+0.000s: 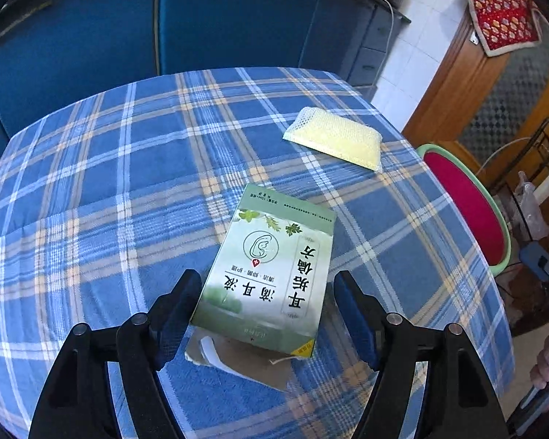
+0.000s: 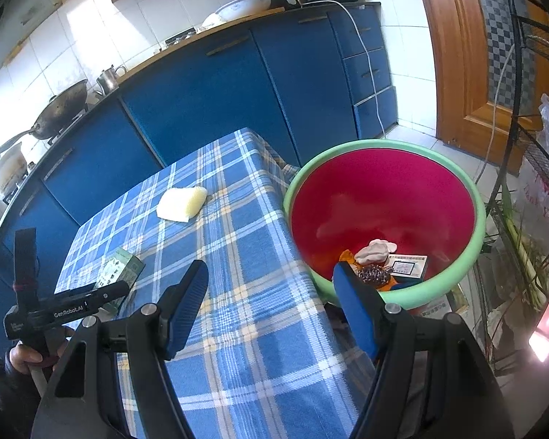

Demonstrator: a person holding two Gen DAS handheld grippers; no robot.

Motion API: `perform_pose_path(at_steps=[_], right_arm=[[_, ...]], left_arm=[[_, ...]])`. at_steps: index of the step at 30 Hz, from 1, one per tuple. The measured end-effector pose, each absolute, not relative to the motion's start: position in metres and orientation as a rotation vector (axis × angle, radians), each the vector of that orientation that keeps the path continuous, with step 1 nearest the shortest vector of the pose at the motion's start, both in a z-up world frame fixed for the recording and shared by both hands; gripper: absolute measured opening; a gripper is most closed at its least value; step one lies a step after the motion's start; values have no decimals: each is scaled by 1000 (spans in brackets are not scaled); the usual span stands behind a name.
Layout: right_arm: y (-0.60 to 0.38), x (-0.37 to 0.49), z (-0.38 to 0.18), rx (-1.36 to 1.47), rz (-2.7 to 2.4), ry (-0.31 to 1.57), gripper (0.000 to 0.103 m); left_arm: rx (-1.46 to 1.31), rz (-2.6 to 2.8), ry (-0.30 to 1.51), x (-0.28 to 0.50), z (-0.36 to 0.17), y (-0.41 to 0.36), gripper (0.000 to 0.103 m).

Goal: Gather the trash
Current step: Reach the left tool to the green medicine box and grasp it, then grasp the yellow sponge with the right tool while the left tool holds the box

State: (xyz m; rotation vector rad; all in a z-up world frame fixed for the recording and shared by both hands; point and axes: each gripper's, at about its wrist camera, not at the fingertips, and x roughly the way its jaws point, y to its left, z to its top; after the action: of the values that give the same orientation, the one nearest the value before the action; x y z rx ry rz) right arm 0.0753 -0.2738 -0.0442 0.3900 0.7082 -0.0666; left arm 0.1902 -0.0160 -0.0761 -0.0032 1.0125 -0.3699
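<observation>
Your landmark is the green carton (image 1: 265, 274), lying flat on the plaid-covered bench (image 1: 109, 201) with its torn flap end toward you. Your left gripper (image 1: 267, 303) straddles it: the jaws stand wide, one blue pad just beside each long side, neither pressing, so nothing is held. Beyond the carton, toward the far right corner of the bench, lies a yellow sponge (image 1: 335, 139) in white mesh, well apart from it. Nothing else sits on the cloth between the two.

Right of the carton, off the bench edge, stands the basin (image 2: 472, 219), green outside and red inside. In its bottom lie a pale crumpled wad (image 2: 377, 248), a dark scouring ball (image 2: 373, 274), a small printed box (image 2: 408, 267) and something orange under them. Your right gripper (image 2: 271, 300) hangs over the bench edge just beside the basin, jaws spread wide and empty.

Behind the bench run blue cabinets (image 2: 208, 98). A wire rack (image 2: 530, 153) with bags stands beyond the basin. The cloth left of the carton lies open.
</observation>
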Motion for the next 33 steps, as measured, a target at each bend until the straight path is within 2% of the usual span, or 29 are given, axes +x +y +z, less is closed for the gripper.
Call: perform_pose_path(at_steps=[9,17,24,33], right_arm=[[-258,97,-53,363,-8,770,72],[-239,117,-56,318,23,791,72],[-223,141,-51,250,50,791,72],[-205,188,-54,169,112,818,77]], left_arm=[[115,-291,954,192,-83,-39,76],[98,-265,932,195,-85,-42,76],[44,-230,919,199,-82,-33,63],[-67,5,857,225,-67,5,61]])
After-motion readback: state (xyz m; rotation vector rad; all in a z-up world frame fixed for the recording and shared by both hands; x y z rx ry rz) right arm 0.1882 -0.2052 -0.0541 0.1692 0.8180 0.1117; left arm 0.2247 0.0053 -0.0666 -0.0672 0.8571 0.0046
